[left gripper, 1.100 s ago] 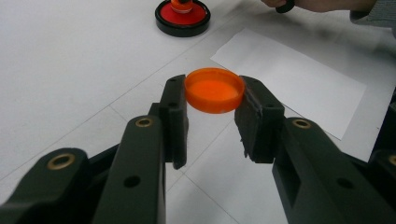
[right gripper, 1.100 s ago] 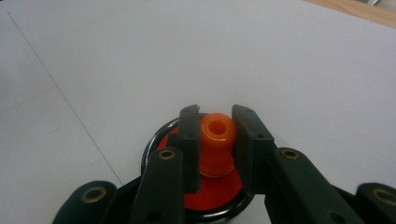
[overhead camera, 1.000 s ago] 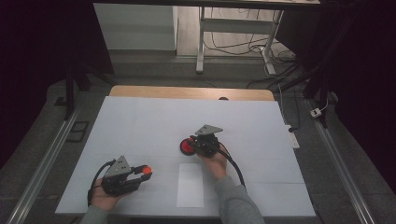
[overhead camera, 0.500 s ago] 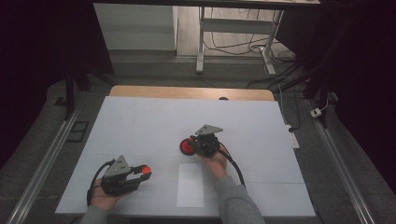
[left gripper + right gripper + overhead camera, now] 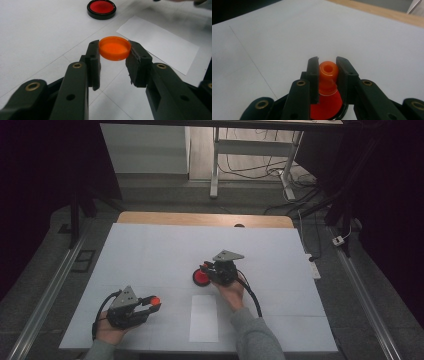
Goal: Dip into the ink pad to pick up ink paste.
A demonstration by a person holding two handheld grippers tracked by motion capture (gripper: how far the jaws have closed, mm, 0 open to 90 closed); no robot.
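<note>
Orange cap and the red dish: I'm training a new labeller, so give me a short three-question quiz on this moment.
1. True or false: the left gripper is shut on the orange cap.
2. What does the right gripper clamp?
A. white paper
B. orange knob
C. cable
3. Name the flat thing lying on the table between the hands.

Key: 1 true. 2 B, the orange knob over the red dish. 3 white paper.

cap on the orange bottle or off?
Off. The left tool pinches the orange cap above the table; the right tool grips the bottle's bare, open neck.
</note>
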